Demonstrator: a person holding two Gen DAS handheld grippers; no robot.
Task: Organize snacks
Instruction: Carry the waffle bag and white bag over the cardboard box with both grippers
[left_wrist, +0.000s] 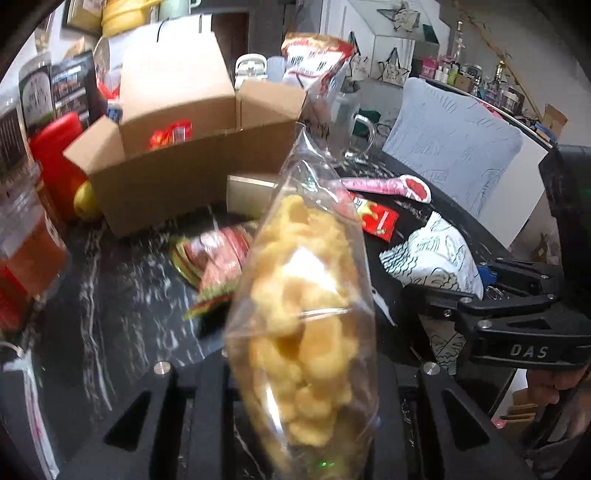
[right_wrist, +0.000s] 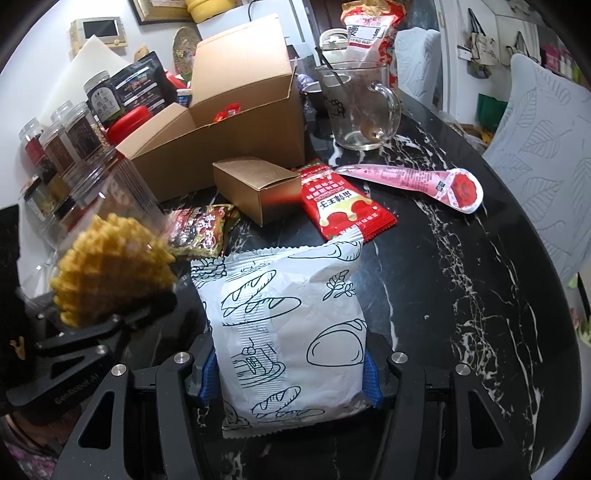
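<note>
A clear bag of yellow waffle snacks (left_wrist: 299, 288) stands up between the fingers of my left gripper (left_wrist: 295, 387), which is shut on it. In the right wrist view that gripper (right_wrist: 122, 314) shows at the left with the waffle bag (right_wrist: 110, 269) above it. A white bag printed with bread drawings (right_wrist: 288, 325) lies on the black marble table (right_wrist: 461, 277). My right gripper (right_wrist: 290, 380) is shut on its near end, blue pads (right_wrist: 207, 380) pressing both sides. An open cardboard box (right_wrist: 221, 147) with small red packets inside stands behind.
Loose on the table lie a small gold box (right_wrist: 258, 188), a red packet (right_wrist: 343, 199), a pink cone-shaped packet (right_wrist: 413, 177) and a dark red packet (right_wrist: 199, 229). A glass mug (right_wrist: 358, 107) stands behind, jars (right_wrist: 74, 133) crowd the left, and cushioned chairs (right_wrist: 546, 147) line the right edge.
</note>
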